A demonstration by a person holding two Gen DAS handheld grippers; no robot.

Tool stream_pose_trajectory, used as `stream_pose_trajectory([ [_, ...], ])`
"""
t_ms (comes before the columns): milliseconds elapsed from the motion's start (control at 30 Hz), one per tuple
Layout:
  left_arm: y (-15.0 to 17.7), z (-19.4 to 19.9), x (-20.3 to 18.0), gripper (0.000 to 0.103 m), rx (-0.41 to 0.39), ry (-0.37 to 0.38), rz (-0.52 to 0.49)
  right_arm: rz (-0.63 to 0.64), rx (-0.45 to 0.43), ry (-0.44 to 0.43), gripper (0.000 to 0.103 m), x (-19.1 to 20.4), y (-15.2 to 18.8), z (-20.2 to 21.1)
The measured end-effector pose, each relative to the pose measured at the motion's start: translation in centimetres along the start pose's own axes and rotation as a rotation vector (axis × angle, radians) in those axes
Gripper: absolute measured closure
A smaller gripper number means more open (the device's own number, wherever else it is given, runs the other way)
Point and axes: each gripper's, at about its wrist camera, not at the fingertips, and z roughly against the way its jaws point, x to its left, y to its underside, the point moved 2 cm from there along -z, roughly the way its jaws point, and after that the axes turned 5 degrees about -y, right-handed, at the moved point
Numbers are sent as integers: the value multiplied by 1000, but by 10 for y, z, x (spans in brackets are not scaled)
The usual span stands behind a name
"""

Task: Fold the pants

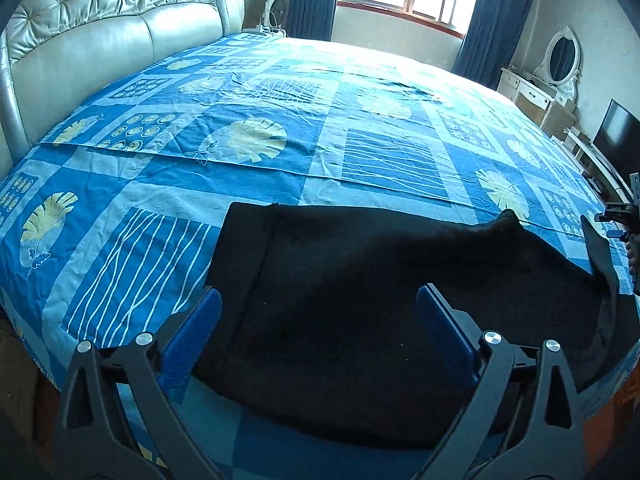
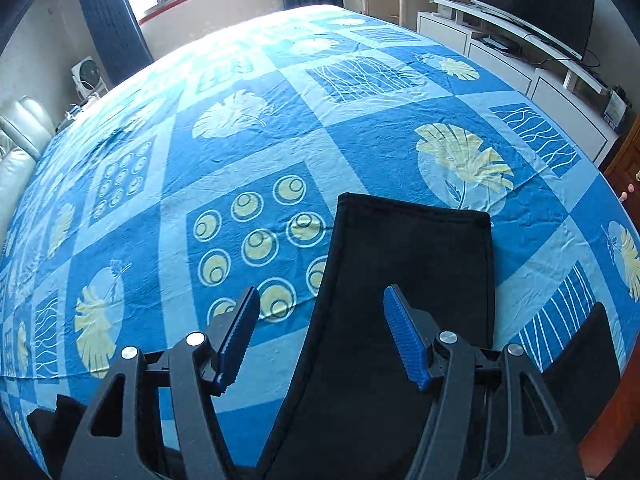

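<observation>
we see a wide bed under a blue patterned cotton sheet (image 1: 280, 128), and on its near edge the black soft-fabric pants (image 1: 360, 300) lie spread, one leg (image 2: 412, 264) reaching away from us. no fold looks made yet, so we judge nearly all of the task remains. our left gripper (image 1: 318, 320) and right gripper (image 2: 320, 332) hover, jaws wide and holding nothing. the dark cloth hides seams, and its near edge is cut off.

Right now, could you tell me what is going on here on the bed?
A person holds two grippers over black pants spread on a blue patterned bedsheet. The left gripper hangs open above the wider part, and the right gripper hangs open over a leg. Neither grips cloth; no fold shows yet.
</observation>
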Motion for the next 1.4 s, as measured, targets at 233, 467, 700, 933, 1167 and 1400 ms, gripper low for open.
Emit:
stream_pose_trajectory([
  [233,4,-17,-6,3,16,-58,7,62,113,157,58,5,-4,-48],
  [467,10,-20,-5,3,61,-30,58,30,6,0,93,-20,2,2],
  [700,12,0,-9,3,26,-69,4,-147,-213,-247,94,-115,44,114],
  [933,18,14,-10,3,48,-50,41,-344,-329,-313,94,-229,117,171],
  [1167,24,23,-11,3,69,-45,75,-538,-216,-385,94,-288,179,126],
  [1400,28,32,-6,3,71,-69,89,-648,-246,-453,67,-306,183,107],
])
